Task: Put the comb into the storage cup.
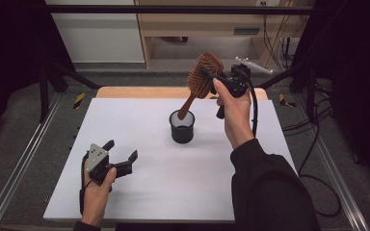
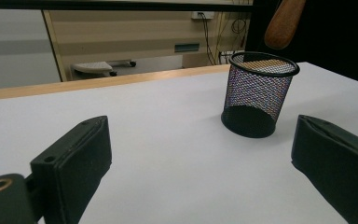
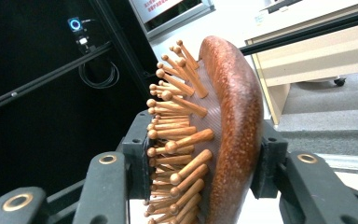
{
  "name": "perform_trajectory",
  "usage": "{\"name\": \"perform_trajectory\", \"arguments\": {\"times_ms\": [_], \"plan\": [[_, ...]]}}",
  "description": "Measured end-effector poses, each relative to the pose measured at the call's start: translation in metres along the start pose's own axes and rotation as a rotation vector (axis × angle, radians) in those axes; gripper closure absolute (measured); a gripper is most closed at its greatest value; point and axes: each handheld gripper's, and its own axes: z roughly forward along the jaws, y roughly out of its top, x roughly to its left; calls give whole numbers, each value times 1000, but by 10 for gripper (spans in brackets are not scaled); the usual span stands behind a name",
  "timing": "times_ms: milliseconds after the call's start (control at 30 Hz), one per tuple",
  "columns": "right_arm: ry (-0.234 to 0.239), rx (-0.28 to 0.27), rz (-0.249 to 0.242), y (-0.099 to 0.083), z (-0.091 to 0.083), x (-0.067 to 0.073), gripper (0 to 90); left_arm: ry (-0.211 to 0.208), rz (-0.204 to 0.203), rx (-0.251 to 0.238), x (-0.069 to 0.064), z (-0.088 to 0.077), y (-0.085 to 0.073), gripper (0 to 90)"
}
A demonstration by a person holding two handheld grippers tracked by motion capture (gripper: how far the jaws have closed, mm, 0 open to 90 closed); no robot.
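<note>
A wooden hairbrush (image 1: pixel 203 72) with wooden pins hangs tilted in the air, head up and handle down. My right gripper (image 1: pixel 212 79) is shut on its head; in the right gripper view the jaws press the pin side and the smooth back of the hairbrush (image 3: pixel 228 121). The handle tip (image 2: pixel 284 21) hovers just above the rim of a black mesh cup (image 1: pixel 182 127), which stands upright mid-table. My left gripper (image 1: pixel 121 155) rests low at the front left, open, with nothing between its fingers. Ahead of the left gripper (image 2: pixel 205 154), the cup (image 2: pixel 258 95) stands to the right.
The white table top (image 1: pixel 139 187) has a wooden strip (image 1: pixel 139 92) along its far edge. Black frame posts and cables stand at both sides. A person's right sleeve (image 1: pixel 265 187) reaches in over the table's front right corner.
</note>
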Motion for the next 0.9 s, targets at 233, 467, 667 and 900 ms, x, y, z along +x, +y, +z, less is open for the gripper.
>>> {"name": "perform_trajectory", "arguments": {"times_ms": [233, 467, 667, 900], "plan": [[-7, 8, -11, -1, 0, -2, 518, -2, 0, -1, 0, 0, 0, 50], [-19, 24, -35, -4, 2, -1, 517, -3, 2, 0, 0, 0, 0, 50], [-25, 34, -35, -7, 4, -4, 517, -4, 2, 0, 0, 0, 0, 50], [-25, 56, -44, -14, 8, -4, 516, -7, 3, 0, 0, 0, 0, 50]]}}
